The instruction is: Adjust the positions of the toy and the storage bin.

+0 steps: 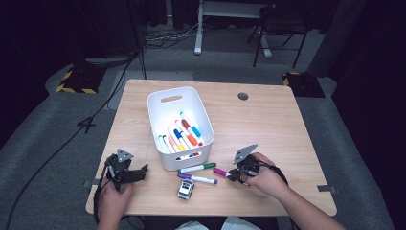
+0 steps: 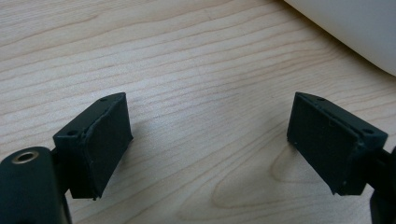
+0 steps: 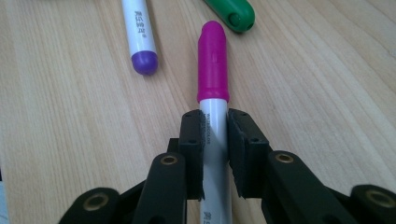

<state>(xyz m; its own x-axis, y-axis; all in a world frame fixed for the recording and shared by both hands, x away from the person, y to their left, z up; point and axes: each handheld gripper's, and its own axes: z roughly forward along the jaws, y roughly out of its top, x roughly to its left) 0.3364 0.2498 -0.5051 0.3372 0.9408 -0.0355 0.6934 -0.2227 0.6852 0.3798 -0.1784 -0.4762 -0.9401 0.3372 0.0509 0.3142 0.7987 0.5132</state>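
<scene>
Right gripper (image 3: 214, 135) pinching the magenta marker (image 3: 213, 70) by its white barrel, both jaws pressing flat against the sides just behind the cap. Lying on the table (image 3: 70, 116), pointing straight ahead of the jaws, glossy magenta cap with a rounded tip leading, small dark print running along the white barrel between the pads. Resting ahead and to the left of the jaws, apart from it, the purple-capped marker (image 3: 140, 32), white-bodied with dark lettering. Sitting ahead and slightly right, the green marker (image 3: 231, 11), only its rounded end showing at the top edge.

In the high view, right gripper (image 1: 235, 175) being held low over the table by the right hand (image 1: 263, 179), magenta marker (image 1: 221, 171) poking out toward the white bin (image 1: 163, 103) holding more markers, small toy car (image 1: 186, 189) standing near.

Left gripper (image 2: 210, 140) hovering with jaws spread wide, nothing but bare wood between them, white bin wall (image 2: 355, 28) lying ahead to the right.
</scene>
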